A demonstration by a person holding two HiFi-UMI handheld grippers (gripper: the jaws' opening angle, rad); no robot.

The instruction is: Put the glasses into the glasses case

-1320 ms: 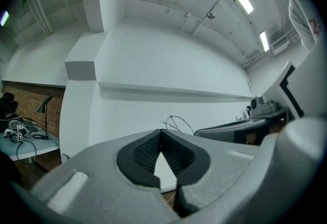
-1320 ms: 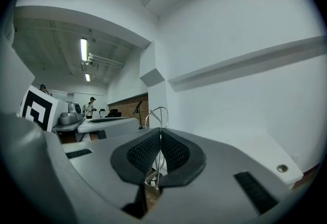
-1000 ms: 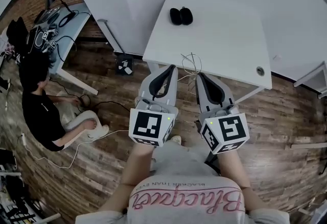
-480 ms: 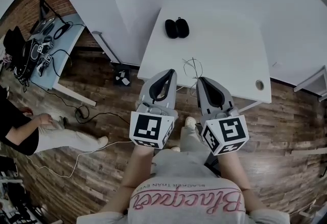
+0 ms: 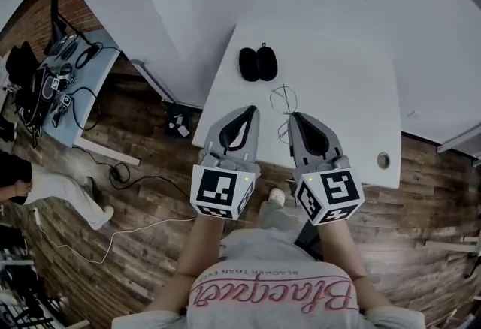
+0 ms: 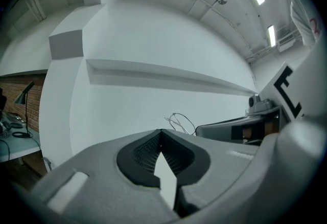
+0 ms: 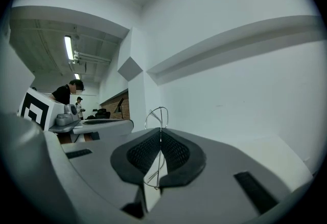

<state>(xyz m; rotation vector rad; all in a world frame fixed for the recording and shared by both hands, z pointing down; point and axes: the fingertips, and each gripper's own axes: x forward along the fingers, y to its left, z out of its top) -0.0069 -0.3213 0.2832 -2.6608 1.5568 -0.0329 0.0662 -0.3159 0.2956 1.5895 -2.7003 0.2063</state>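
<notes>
A black glasses case (image 5: pixel 257 63) lies open on the white table (image 5: pixel 338 57), toward its far left part. Thin wire-framed glasses (image 5: pixel 284 99) hang over the table's near edge, with my right gripper (image 5: pixel 294 116) shut on them. In the right gripper view the wire frame (image 7: pixel 157 115) rises from between the closed pads of that gripper (image 7: pixel 160 132). My left gripper (image 5: pixel 248 110) is shut with nothing in it, level with the right one at the table's near edge. The left gripper view shows its closed jaws (image 6: pixel 161 132) and the glasses (image 6: pixel 179 121) to their right.
A round cable hole (image 5: pixel 383 161) sits at the table's near right corner. White walls stand behind and left of the table. On the wooden floor to the left are a small black-and-white object (image 5: pixel 179 123), a white cable (image 5: pixel 120 233), a cluttered desk (image 5: pixel 75 57) and a person (image 5: pixel 37 185).
The table and case have come closer and lower in the head view while both grippers kept their pose. The glasses stayed at the right gripper's tip. The person on the left has moved toward the edge.
</notes>
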